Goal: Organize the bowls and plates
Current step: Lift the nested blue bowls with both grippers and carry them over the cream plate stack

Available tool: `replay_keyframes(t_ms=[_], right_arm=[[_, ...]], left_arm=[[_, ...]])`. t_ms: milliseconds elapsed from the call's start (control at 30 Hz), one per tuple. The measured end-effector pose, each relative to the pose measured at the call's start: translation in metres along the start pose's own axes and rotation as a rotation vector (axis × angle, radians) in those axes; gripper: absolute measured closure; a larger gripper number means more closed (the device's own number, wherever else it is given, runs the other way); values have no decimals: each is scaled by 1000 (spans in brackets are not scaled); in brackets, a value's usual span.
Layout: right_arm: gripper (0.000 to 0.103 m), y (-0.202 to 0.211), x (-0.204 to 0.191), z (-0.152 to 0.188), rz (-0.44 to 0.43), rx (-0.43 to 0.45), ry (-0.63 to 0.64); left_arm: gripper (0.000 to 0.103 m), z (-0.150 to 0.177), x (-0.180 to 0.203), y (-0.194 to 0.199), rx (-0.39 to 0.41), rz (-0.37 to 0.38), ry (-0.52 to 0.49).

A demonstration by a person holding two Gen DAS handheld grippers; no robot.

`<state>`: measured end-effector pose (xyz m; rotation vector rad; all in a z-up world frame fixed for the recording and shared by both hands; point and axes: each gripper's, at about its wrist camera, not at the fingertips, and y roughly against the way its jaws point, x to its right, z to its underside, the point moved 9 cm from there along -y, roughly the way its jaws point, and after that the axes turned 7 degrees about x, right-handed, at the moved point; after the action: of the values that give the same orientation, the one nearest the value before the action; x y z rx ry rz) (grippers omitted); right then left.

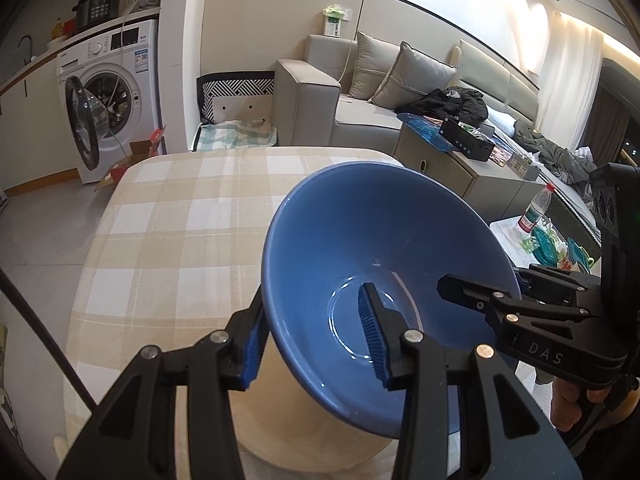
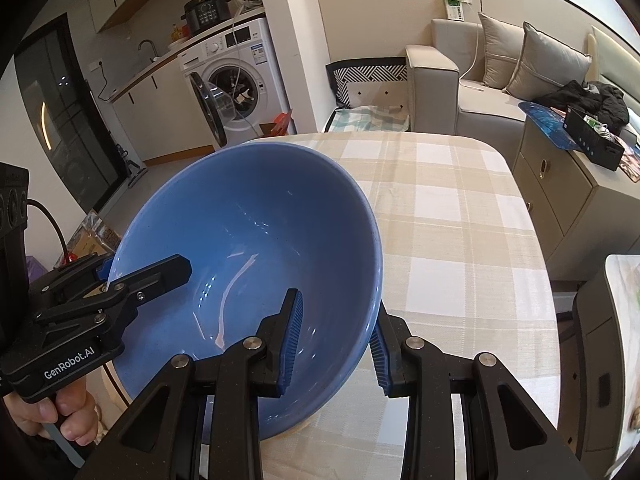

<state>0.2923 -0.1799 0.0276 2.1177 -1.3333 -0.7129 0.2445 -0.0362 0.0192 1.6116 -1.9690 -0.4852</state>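
A large blue bowl is held between both grippers above the checked tablecloth. My left gripper straddles the bowl's left rim, one finger outside and one inside, shut on it. My right gripper straddles the opposite rim of the blue bowl the same way, shut on it. Each gripper shows in the other's view, the right one and the left one, clamped on the rim. A cream plate lies on the table under the bowl.
The checked tablecloth covers a table with rounded corners. A grey cabinet with a black box stands at the right. A sofa is behind it. A washing machine with its door open stands at the far left.
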Motion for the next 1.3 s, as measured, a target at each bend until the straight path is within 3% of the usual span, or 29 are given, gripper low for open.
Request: replay_keyframes(t_ms=[1300], right_arm=[[71, -39, -44, 42, -32, -117, 57]], left_arm=[[61, 56, -45, 1, -77, -42, 66]])
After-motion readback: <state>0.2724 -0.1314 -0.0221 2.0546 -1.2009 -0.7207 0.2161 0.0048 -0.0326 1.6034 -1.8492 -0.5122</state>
